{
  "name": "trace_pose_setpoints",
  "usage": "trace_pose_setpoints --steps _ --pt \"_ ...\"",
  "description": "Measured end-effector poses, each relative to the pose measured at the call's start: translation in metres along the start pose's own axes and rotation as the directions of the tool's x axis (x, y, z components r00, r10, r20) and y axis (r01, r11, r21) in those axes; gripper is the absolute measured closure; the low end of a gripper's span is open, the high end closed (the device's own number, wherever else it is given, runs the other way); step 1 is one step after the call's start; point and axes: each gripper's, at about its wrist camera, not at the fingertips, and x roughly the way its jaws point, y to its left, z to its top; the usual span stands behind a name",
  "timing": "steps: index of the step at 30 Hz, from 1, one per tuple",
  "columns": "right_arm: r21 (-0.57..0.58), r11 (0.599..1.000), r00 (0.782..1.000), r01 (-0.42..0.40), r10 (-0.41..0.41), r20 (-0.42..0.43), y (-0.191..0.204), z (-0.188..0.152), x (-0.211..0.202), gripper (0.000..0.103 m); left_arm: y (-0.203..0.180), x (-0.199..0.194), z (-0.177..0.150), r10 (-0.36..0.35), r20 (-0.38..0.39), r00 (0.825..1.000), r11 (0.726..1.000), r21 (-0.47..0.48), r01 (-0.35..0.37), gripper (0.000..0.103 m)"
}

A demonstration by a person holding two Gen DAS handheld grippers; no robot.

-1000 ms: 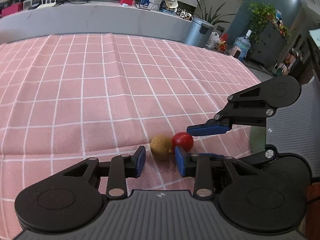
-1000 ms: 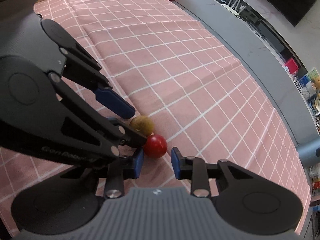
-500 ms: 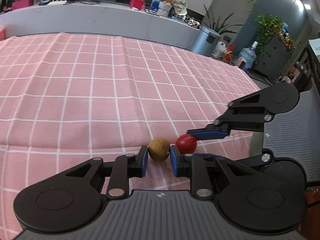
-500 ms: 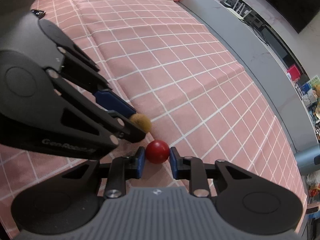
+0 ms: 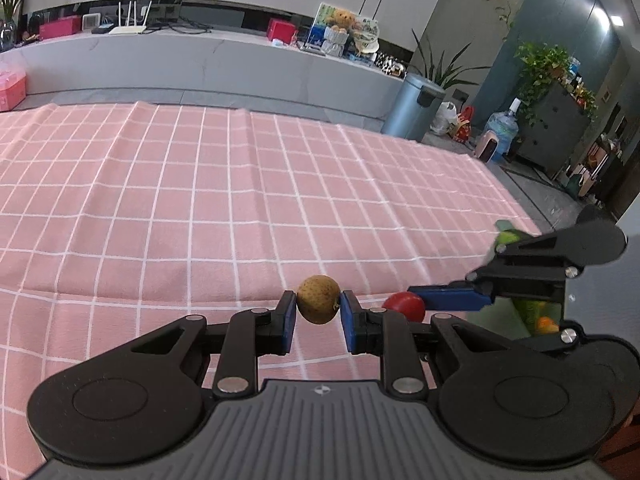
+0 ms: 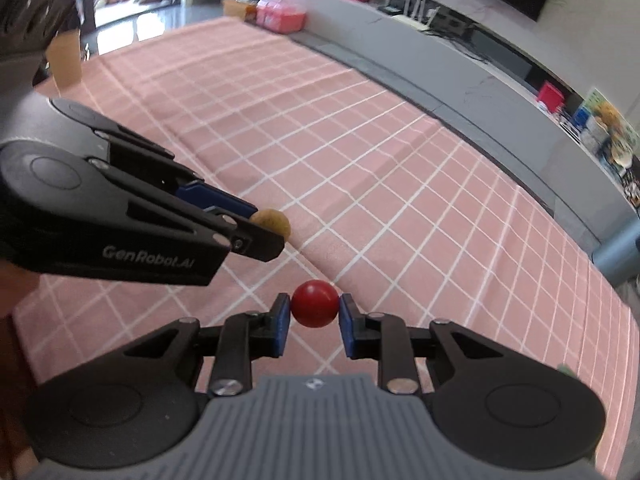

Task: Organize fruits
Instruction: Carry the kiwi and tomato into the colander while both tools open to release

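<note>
My left gripper [image 5: 318, 311] is shut on a small brown round fruit [image 5: 319, 299] and holds it above the pink checked cloth [image 5: 224, 200]. My right gripper [image 6: 314, 318] is shut on a small red round fruit [image 6: 314, 303], also lifted off the cloth. In the left wrist view the right gripper [image 5: 416, 307] is just to the right with the red fruit [image 5: 405, 305] in it. In the right wrist view the left gripper [image 6: 264, 232] is at the left with the brown fruit [image 6: 272, 221].
Green and orange fruit [image 5: 536, 316] shows behind the right gripper at the cloth's right edge. A grey counter [image 5: 200, 64] runs along the far side. A pink box [image 6: 280, 15] sits at the far corner. A grey bin [image 5: 414, 106] stands on the floor.
Both grippers closed on their fruits and lifted them off the cloth. The two grippers have moved slightly apart and tilted up.
</note>
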Motion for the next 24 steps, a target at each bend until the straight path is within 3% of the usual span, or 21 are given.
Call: trace_pose_setpoints --steps 14,24 --pt "0.188 0.98 0.992 0.066 -0.084 0.09 -0.025 -0.048 -0.079 0.081 -0.064 -0.019 -0.008 -0.061 -0.006 0.998 0.996 0.064 0.061 0.077" --pt "0.345 0.924 0.975 0.164 -0.206 0.089 -0.072 -0.105 -0.115 0.081 -0.114 -0.01 -0.011 -0.111 -0.023 0.994 0.979 0.167 0.113 0.077"
